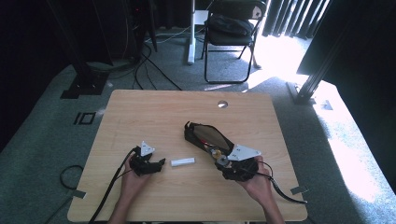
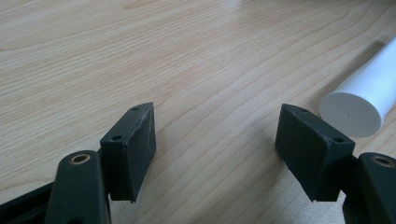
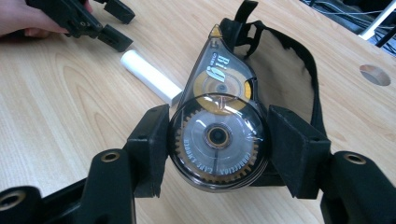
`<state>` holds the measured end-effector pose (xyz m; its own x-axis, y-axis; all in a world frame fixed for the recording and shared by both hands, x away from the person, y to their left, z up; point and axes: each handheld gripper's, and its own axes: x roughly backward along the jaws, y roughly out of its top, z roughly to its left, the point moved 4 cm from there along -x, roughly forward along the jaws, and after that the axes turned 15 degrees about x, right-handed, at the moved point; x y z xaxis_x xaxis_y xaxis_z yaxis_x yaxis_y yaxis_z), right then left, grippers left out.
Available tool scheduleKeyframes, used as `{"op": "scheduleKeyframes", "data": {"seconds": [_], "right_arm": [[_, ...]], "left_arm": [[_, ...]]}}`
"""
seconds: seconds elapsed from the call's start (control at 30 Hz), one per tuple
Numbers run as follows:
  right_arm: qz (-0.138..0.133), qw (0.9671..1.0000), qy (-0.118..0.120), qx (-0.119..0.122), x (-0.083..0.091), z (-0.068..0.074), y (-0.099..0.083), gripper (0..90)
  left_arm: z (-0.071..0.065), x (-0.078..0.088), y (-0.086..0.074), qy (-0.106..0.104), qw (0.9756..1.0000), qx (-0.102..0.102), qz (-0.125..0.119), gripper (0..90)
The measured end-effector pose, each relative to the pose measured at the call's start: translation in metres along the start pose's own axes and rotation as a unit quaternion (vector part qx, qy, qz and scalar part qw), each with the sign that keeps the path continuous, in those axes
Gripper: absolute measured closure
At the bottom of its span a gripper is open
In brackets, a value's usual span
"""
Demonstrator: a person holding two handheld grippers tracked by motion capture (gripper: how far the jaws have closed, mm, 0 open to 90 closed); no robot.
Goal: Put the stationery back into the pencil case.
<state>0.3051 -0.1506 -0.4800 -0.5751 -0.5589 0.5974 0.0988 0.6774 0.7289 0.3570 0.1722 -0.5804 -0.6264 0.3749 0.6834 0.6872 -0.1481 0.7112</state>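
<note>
Our right claw (image 3: 217, 140), low near the bench's (image 1: 140, 112) front edge, grips the correction tape dispenser (image 3: 218, 126) over the black pouch (image 1: 205, 135). Our left claw (image 2: 215, 149) rests level, jaws apart and empty, beside the white tube (image 2: 364, 98).

- Table (image 1: 140, 116): pale wood with a fine brown grain pattern.
- Correction tape dispenser (image 3: 218, 135): clear smoky shell, yellow-orange inner wheel, toothed pale gear, yellow tip at the far end.
- Pouch (image 3: 299, 65): black outside, dull brown lining.
- Tube (image 3: 149, 77): plain white, lying left of the dispenser.
- Right gripper (image 3: 217, 149): matt black pads, brass-coloured pivot rings.
- Left gripper (image 2: 215, 144): matt black, with the same brass-coloured rings.
- Carpet (image 1: 42, 135): grey-green, speckled.
- Chair (image 1: 231, 28), far side: black.
</note>
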Motion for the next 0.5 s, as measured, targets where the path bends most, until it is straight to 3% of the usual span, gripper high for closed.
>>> {"op": "scheduleKeyframes", "data": {"seconds": [0.5], "right_arm": [[-0.005, 0.9999, -0.01, 0.003, 0.0049, -0.0071, 0.0061, 41.2]], "left_arm": [[0.0, 0.0, 0.0, 0.0, 1.0, 0.0, 0.0, 29.5]]}}
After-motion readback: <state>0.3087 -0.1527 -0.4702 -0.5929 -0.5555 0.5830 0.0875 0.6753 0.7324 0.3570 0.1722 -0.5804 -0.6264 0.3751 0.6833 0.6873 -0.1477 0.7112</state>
